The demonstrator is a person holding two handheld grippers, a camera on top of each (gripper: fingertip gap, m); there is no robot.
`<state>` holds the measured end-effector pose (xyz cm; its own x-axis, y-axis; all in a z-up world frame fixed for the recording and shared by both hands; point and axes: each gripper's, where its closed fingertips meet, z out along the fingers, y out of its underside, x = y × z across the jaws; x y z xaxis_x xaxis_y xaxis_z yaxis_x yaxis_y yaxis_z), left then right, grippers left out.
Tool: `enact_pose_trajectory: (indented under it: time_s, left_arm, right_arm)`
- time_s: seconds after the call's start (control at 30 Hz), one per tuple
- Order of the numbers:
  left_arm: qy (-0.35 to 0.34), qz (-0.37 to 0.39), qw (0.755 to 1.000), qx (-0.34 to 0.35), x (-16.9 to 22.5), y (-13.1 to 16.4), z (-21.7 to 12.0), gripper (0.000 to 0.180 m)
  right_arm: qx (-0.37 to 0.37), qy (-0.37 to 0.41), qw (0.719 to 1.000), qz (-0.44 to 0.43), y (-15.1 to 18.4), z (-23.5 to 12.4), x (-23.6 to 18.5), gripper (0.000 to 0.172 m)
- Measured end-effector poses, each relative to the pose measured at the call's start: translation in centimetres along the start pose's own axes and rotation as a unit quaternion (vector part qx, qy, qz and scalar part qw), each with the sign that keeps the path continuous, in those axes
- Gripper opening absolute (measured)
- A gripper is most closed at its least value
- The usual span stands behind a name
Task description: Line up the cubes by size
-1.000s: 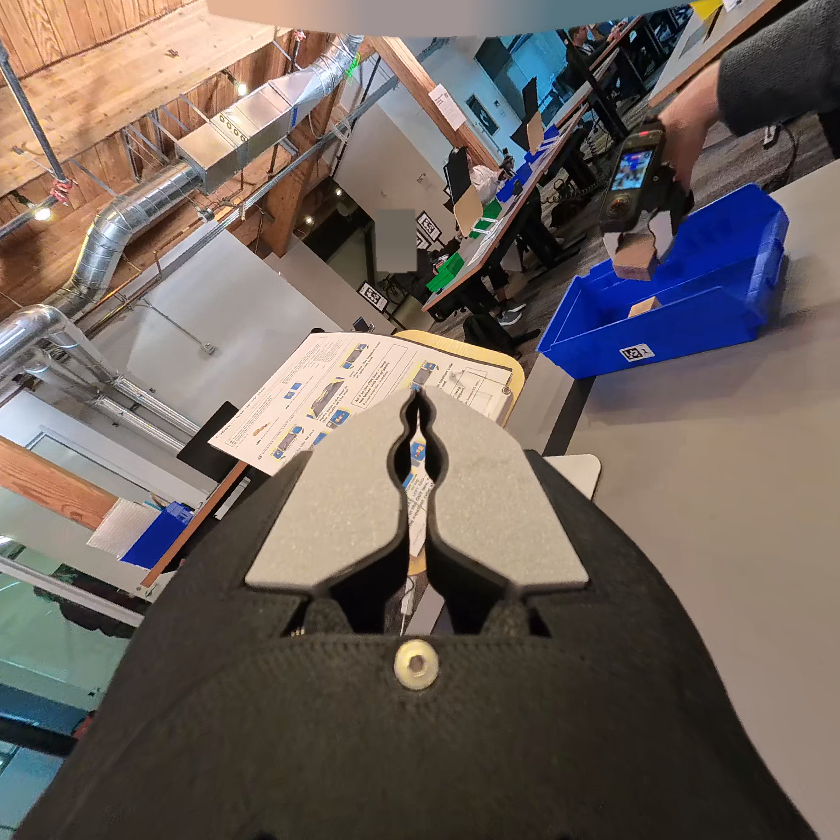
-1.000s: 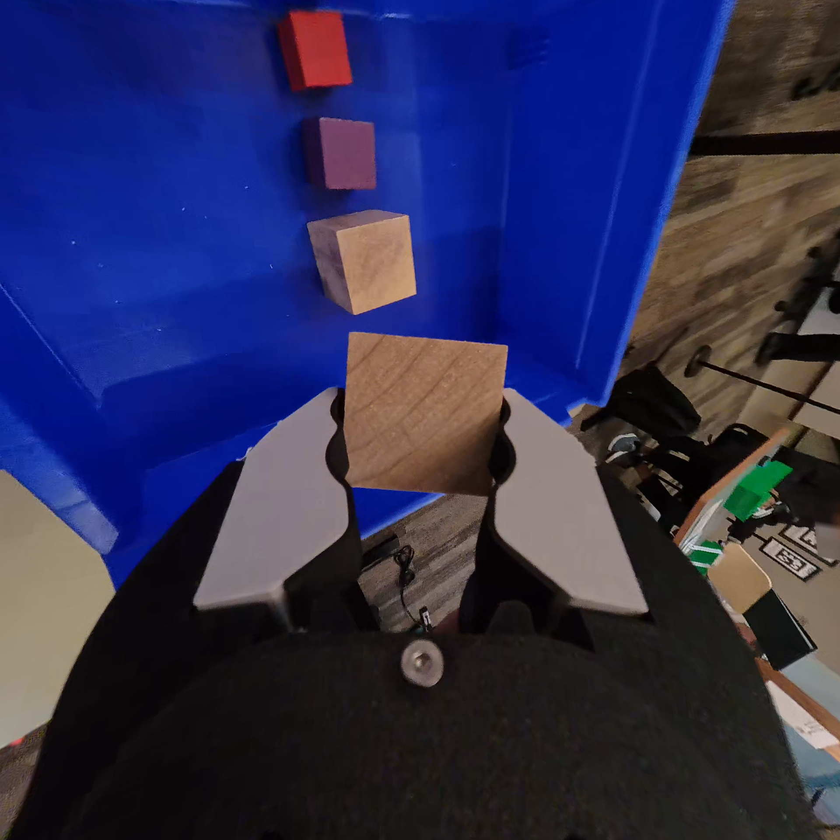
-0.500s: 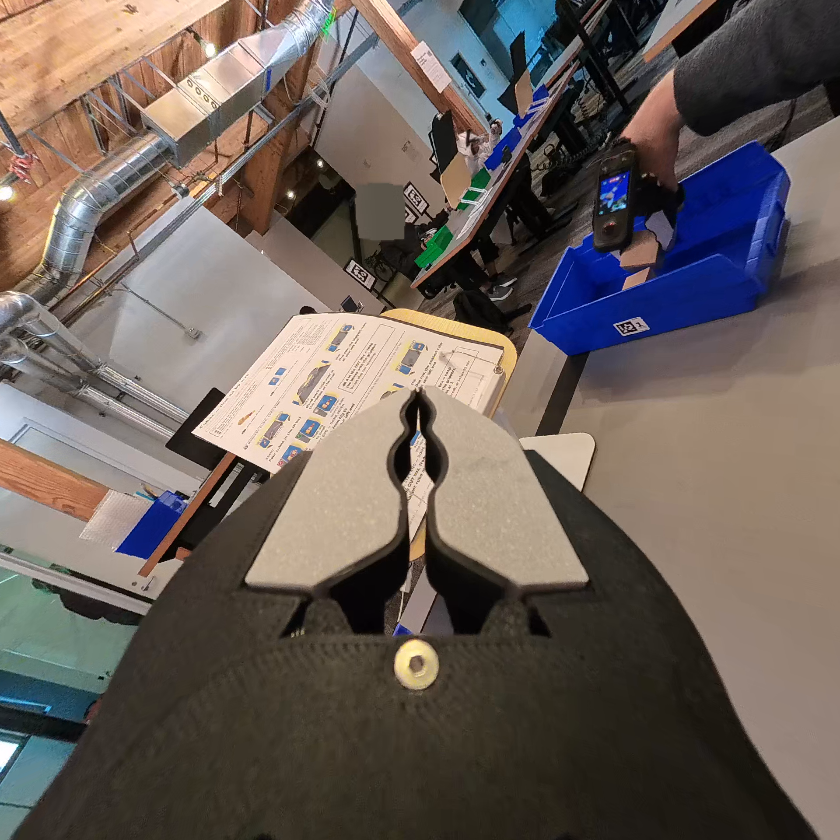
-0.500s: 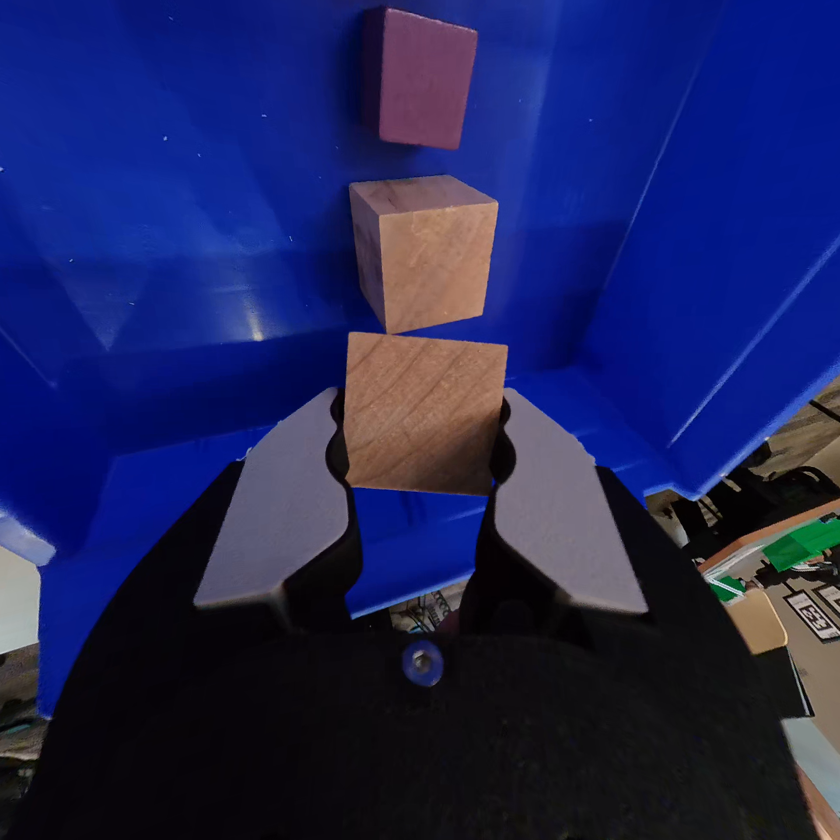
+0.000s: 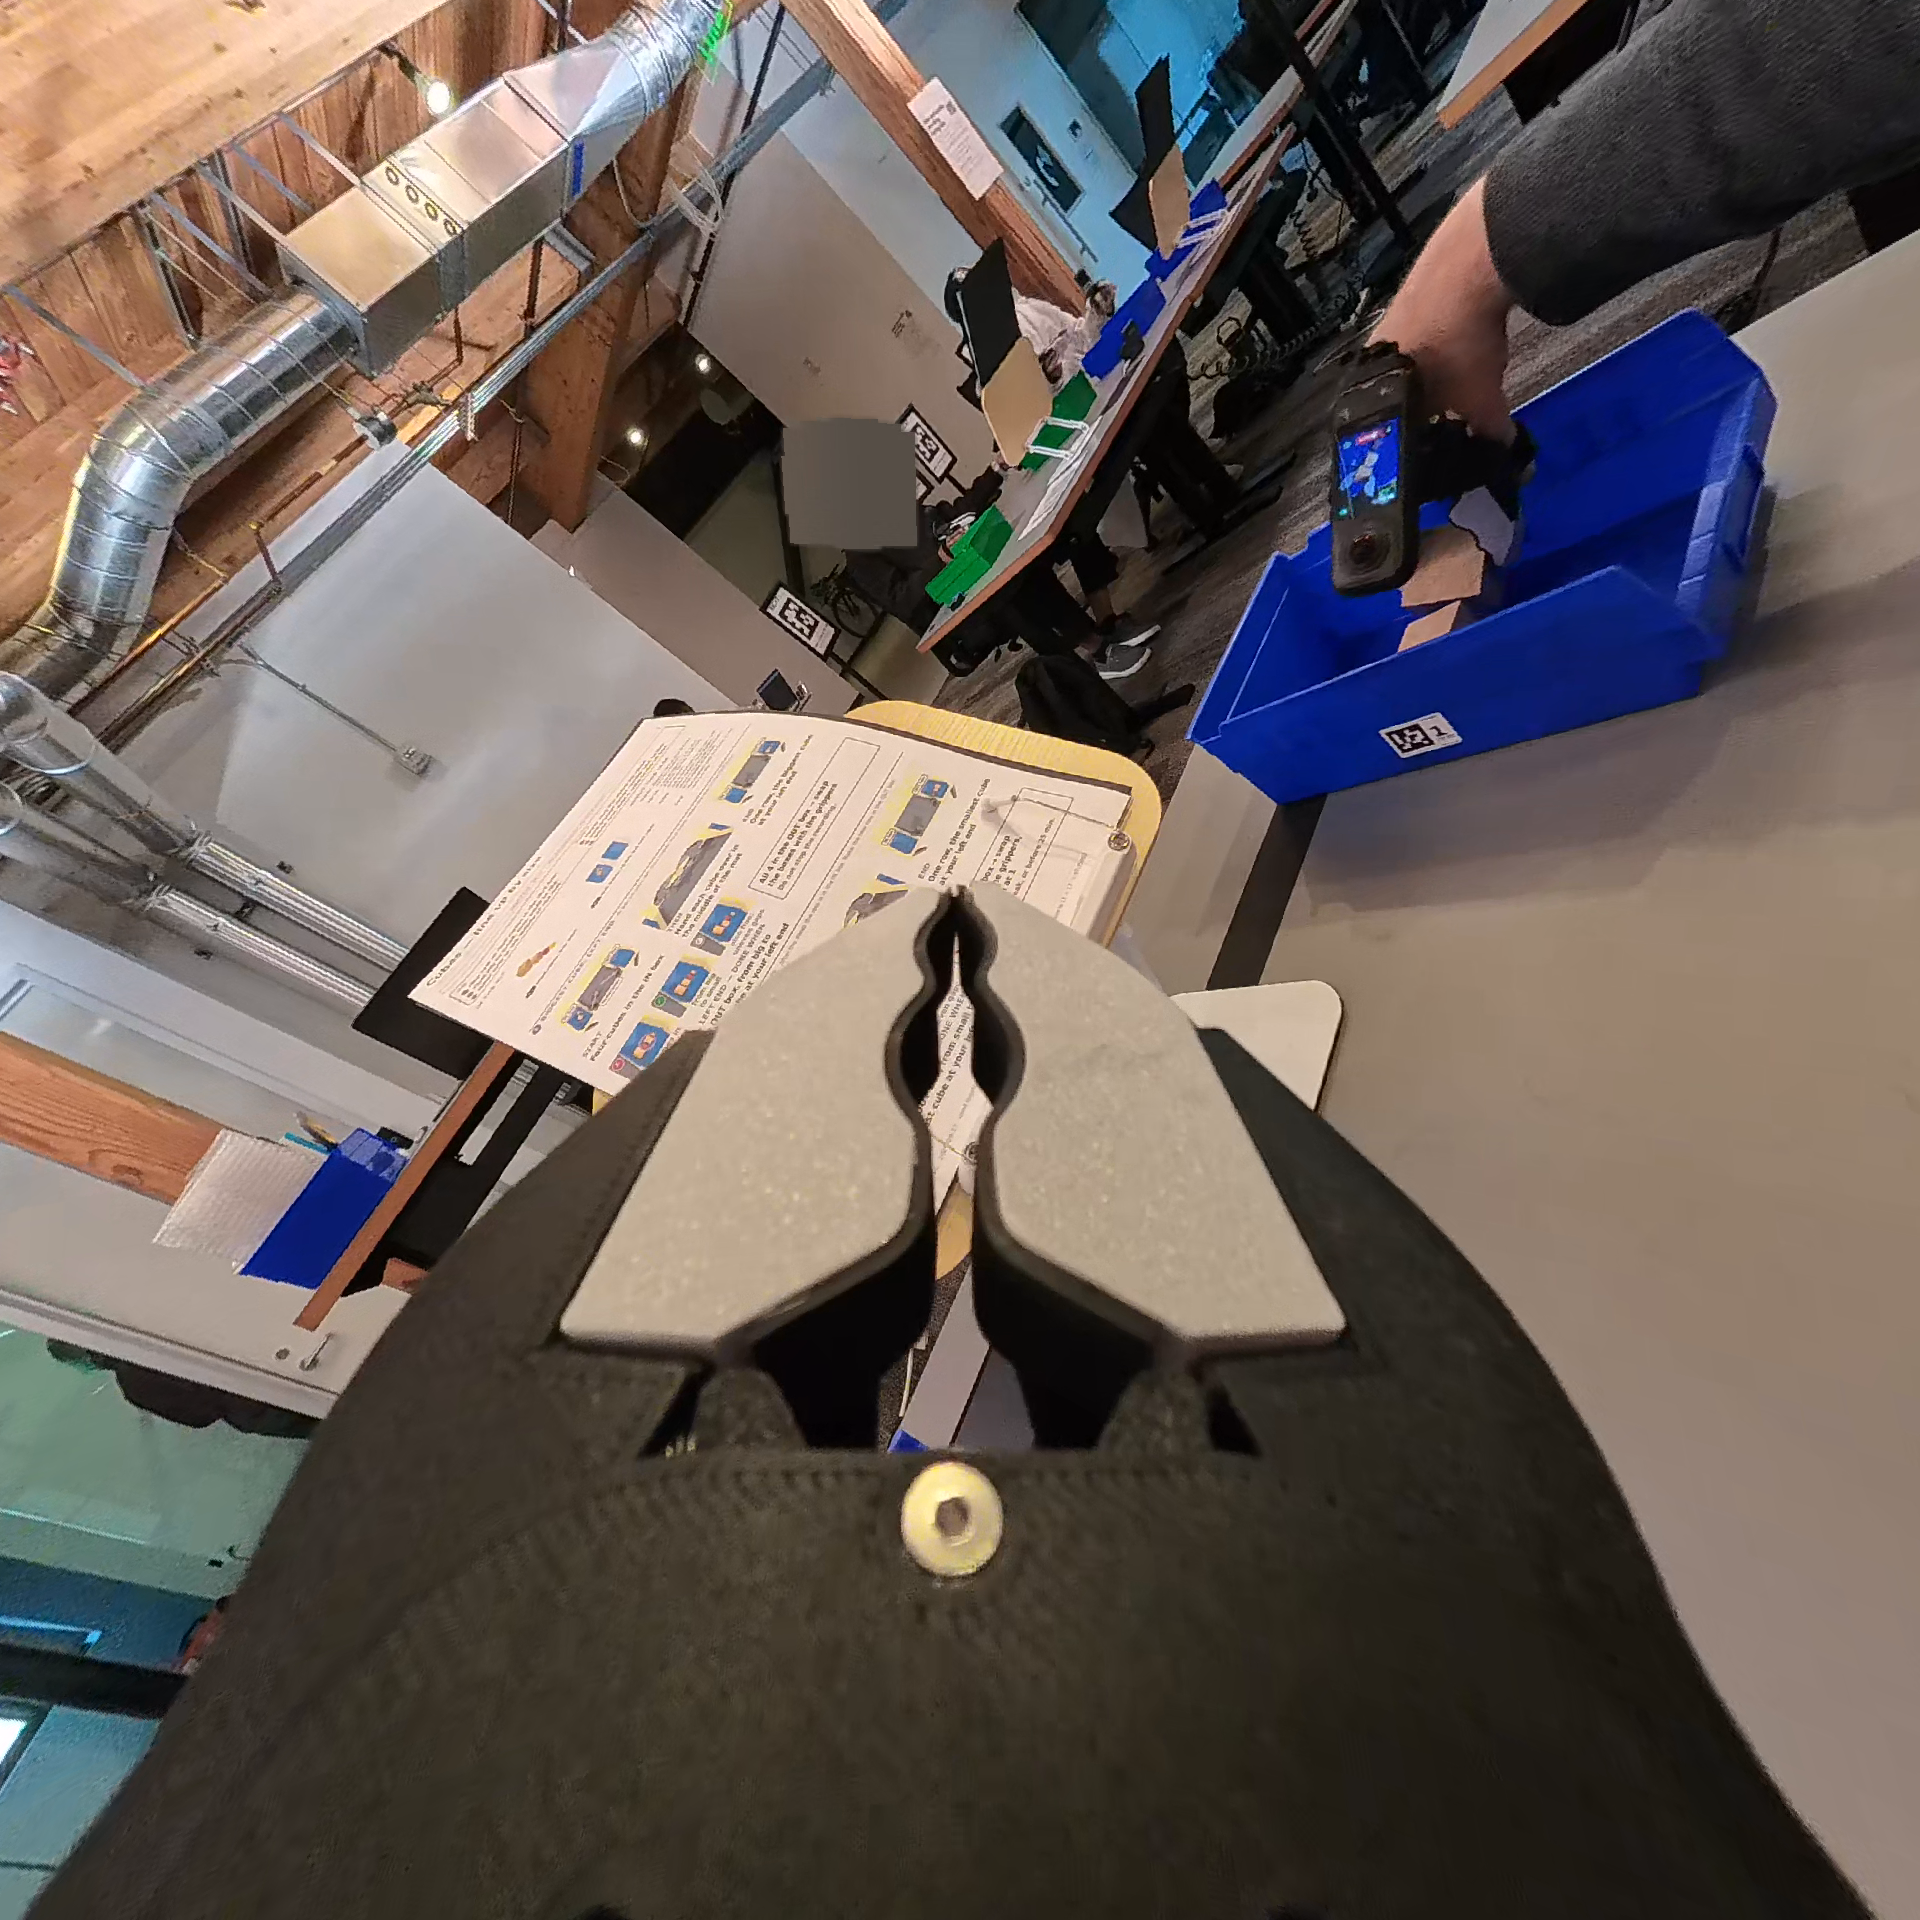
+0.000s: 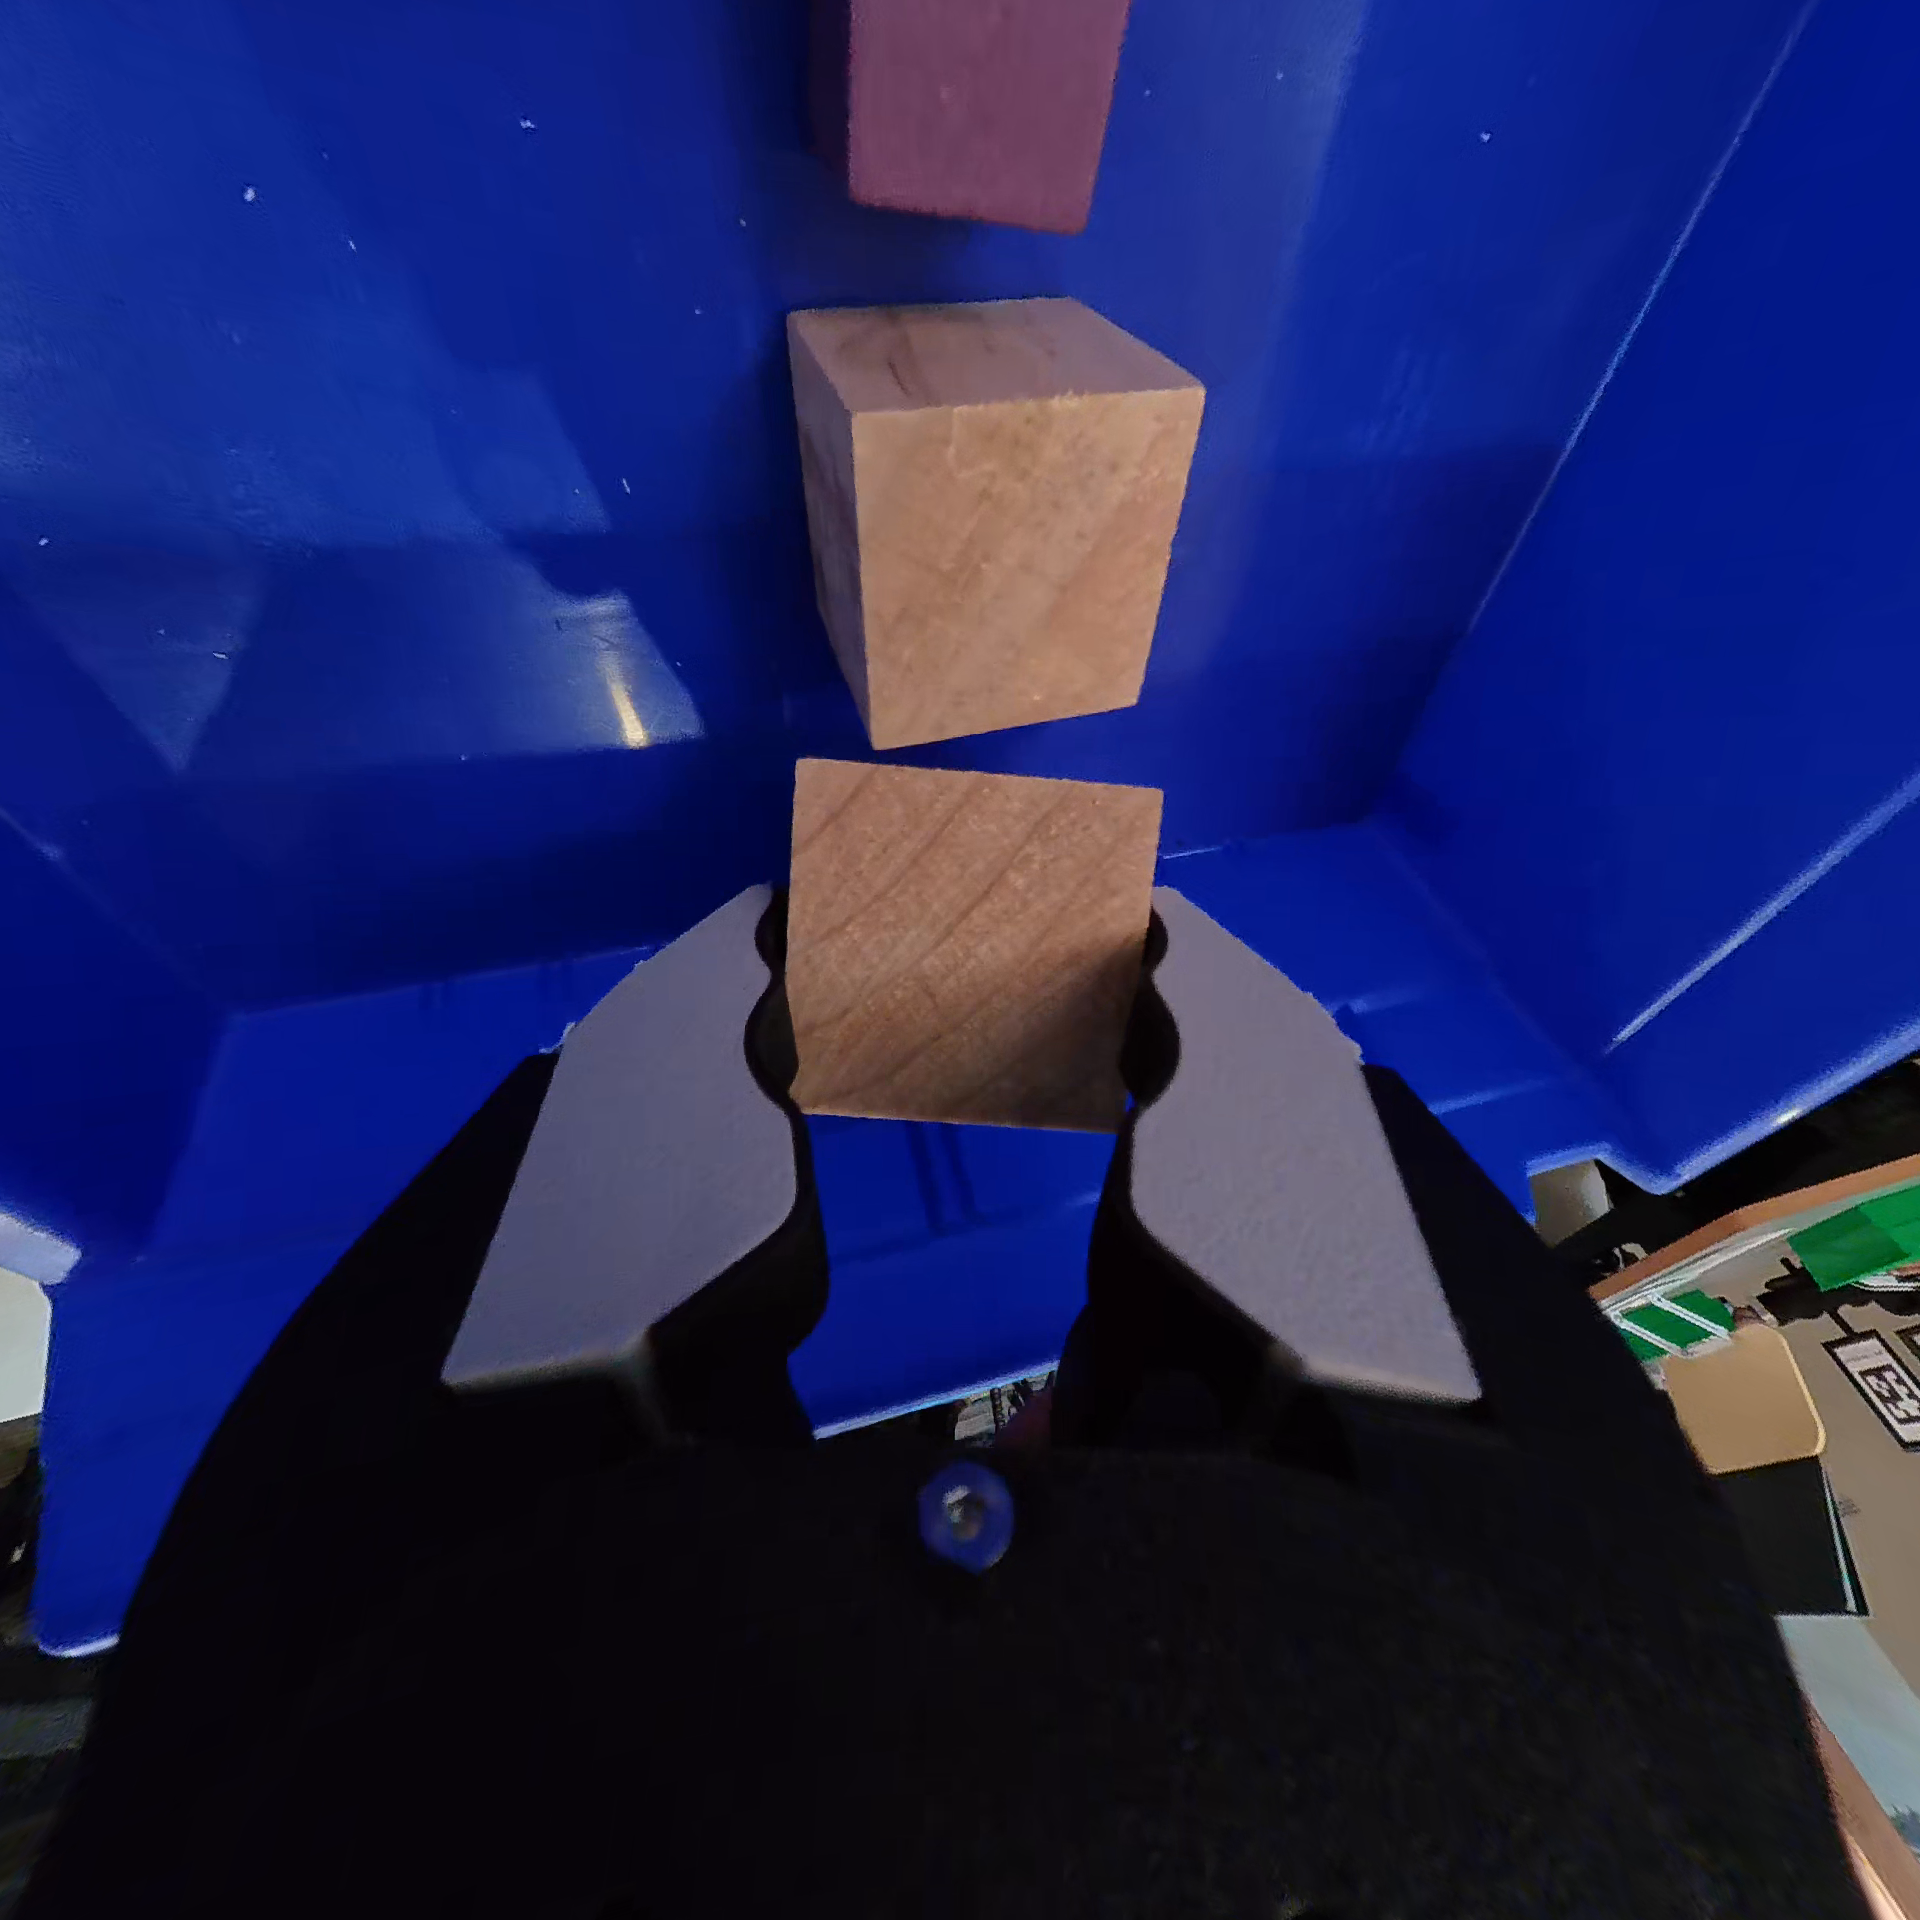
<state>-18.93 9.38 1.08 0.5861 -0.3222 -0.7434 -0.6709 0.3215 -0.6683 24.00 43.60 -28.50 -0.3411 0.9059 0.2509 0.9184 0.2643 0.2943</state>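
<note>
Right tongs (image 6: pixel 966 935) clamp a plain wooden cube (image 6: pixel 971 940), both grey fingers (image 6: pixel 665 1091) pressed flat on its left and right sides. Cube is light brown, unpainted, with curved diagonal grain lines across the facing side, sharp edges, sitting slightly skewed in the grip. It is inside the blue bin (image 6: pixel 312 520), low over the bin floor; cannot tell whether it touches the floor.

Just beyond it, very near but with a thin gap showing, sits a second wooden cube (image 6: pixel 997 540): same pale unpainted wood, top face pinker in the shade, front face with faint grain, turned a bit so one corner edge faces the camera. It looks somewhat smaller than the held one, though perspective makes it hard to judge.

Farther along the same line is a purple cube (image 6: pixel 971 114), matte painted, cut off by the top edge of the view. The three sit in one straight row running away from the tongs.

Left tongs (image 5: pixel 956 899) are closed, tips meeting, nothing between them, held above the grey bench (image 5: pixel 1610 1143) well away from the bin. From there the bin (image 5: pixel 1507 675) is seen at the far bench edge with a hand (image 5: pixel 1455 312) holding the right tongs (image 5: pixel 1465 540) down into it. An instruction sheet (image 5: pixel 748 862) on a board stands past the left tongs.
</note>
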Motion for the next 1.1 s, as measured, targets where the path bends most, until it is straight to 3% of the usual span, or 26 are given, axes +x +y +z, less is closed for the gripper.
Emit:
enact_pose_trajectory:
  time_s: [1.1]
  left_arm:
    - [0.022,0.004,1.000,-0.002,0.9,0.0,0.2,0.000]
  right_arm:
    - [-0.039,-0.009,0.999,0.011,1.3,0.4,0.4,0.067]
